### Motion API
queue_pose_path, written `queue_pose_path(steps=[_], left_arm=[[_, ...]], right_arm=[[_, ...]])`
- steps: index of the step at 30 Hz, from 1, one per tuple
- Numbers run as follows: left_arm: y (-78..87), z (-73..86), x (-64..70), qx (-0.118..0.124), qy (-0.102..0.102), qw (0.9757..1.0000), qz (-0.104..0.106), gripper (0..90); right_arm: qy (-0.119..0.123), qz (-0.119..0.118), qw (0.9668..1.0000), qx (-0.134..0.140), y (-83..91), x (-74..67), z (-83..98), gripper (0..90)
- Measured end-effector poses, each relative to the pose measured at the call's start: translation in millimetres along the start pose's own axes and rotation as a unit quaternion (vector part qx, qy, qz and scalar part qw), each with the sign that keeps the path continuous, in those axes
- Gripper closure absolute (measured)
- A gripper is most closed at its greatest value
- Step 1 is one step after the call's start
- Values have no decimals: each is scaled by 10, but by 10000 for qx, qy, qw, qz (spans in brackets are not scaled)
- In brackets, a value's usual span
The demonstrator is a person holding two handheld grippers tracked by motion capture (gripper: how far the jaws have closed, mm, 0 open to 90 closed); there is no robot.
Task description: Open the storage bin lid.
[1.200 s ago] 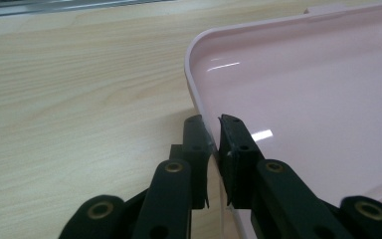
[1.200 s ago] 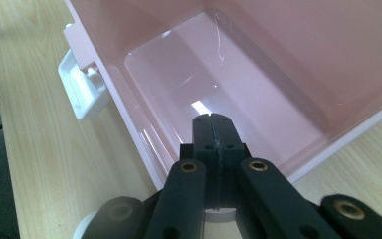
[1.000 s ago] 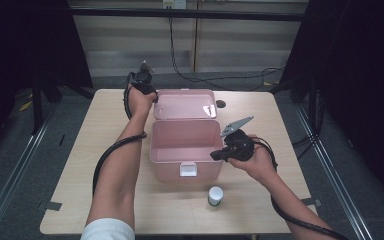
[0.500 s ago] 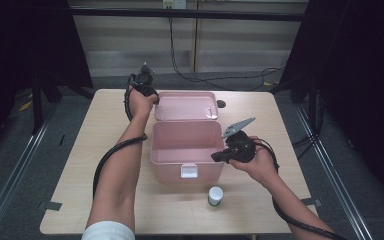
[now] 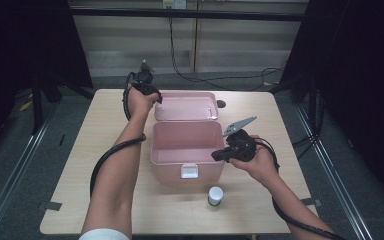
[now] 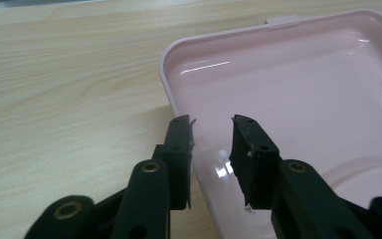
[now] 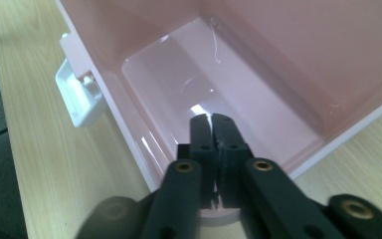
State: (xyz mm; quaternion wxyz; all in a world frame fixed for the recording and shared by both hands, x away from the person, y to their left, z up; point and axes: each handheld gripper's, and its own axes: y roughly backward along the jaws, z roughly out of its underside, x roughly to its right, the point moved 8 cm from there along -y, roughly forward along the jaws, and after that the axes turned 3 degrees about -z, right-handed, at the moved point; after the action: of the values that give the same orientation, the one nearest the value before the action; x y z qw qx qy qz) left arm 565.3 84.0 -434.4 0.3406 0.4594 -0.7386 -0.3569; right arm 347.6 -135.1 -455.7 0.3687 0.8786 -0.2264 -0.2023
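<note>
High view: the pink box [image 5: 185, 150] sits mid-bench, its lid [image 5: 186, 106] laid flat toward the far edge.

Left gripper view: the left gripper [image 6: 211, 144], jaws just parting, straddles the lid's rim; draw it clear without dragging the lid.

Right gripper view: the right gripper [image 7: 212, 144] is pinched tight on the box's rim; keep steadying.

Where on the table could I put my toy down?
Bare table lies left of the pink box, past the left forearm. Another bare patch is the far right corner beyond the right gripper. It is crowded in front of the box by the small white-capped jar.
</note>
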Motion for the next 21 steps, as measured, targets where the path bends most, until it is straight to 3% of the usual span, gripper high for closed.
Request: queue_pose_path(steps=[9, 14, 21], left_arm=[[220, 84, -45, -8, -22, 10000, -13, 566], [317, 168, -76, 27, -37, 10000, 16, 492], [476, 285, -167, 114, -111, 9999, 12, 454]], right_arm=[[7, 85, 9999, 112, 153, 6, -69, 805], [-8, 234, 9996, 166, 295, 38, -83, 725], [-87, 300, 9992, 232, 430, 35, -62, 620]])
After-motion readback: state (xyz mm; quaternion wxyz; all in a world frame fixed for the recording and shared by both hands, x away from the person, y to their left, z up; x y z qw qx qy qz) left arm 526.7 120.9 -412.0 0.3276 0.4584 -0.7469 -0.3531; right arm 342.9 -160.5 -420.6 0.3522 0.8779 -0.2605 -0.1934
